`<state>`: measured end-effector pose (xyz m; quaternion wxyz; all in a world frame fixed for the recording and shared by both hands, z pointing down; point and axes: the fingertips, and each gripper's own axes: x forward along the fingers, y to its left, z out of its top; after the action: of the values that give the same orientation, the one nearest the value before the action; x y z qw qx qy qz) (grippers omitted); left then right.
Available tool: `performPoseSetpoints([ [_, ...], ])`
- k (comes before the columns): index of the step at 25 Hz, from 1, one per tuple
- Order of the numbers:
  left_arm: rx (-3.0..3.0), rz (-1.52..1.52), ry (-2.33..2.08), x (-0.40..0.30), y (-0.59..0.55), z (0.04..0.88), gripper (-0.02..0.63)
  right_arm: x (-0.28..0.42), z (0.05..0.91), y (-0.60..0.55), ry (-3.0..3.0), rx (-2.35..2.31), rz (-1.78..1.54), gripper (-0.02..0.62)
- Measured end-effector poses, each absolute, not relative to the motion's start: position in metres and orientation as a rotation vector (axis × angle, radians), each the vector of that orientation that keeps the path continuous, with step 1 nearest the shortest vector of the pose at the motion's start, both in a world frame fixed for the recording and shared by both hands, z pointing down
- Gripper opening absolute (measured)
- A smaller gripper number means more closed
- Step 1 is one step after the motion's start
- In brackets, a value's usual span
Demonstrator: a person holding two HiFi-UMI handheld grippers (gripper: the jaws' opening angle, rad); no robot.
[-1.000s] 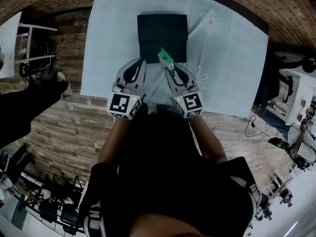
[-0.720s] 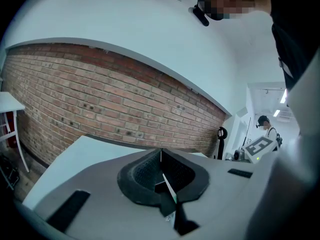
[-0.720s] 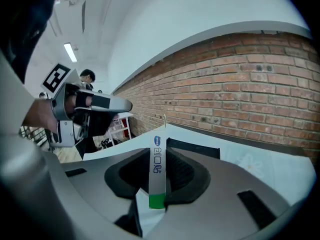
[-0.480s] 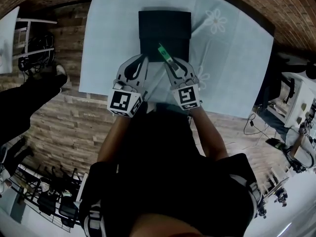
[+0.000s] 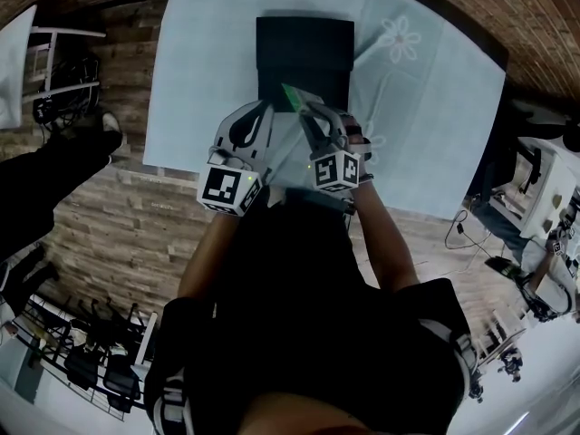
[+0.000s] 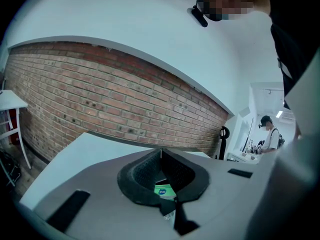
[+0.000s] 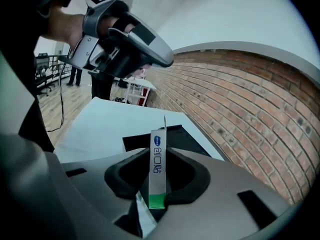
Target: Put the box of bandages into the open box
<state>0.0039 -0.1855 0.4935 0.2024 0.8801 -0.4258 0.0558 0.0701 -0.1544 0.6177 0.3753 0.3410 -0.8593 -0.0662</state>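
Note:
The black open box point(image 5: 304, 48) lies on the pale blue cloth in the head view. My right gripper point(image 5: 313, 114) is shut on the box of bandages point(image 5: 294, 97), a slim white and green carton held at the open box's near edge. In the right gripper view the bandage box point(image 7: 157, 169) stands upright between the pads, with the open box point(image 7: 186, 138) behind it. My left gripper point(image 5: 256, 116) hovers close on the left, its tips meeting point(image 6: 161, 152) with nothing pinched. A piece of the green and white carton point(image 6: 164, 190) shows through the gap below those tips.
The cloth-covered table point(image 5: 204, 80) carries a flower print point(image 5: 399, 39) right of the box. Brick floor runs along the table's near edge. A white rack point(image 5: 54, 62) and a person's shoe point(image 5: 101, 130) lie at the left. Equipment and cables point(image 5: 535, 216) stand at the right.
My right gripper has drifted left and forward and rolled, tilting the bandage box leftward toward the open box's near edge. The left gripper has hardly moved.

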Motion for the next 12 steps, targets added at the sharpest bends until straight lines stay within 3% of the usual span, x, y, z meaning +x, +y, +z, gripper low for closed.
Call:
performPoseSetpoints([
  [12,2.442,0.164,-1.195,0.004,-0.184,0.499,0.035,0.076,0.657,-0.174,-2.078,0.718,-0.243,0.109],
])
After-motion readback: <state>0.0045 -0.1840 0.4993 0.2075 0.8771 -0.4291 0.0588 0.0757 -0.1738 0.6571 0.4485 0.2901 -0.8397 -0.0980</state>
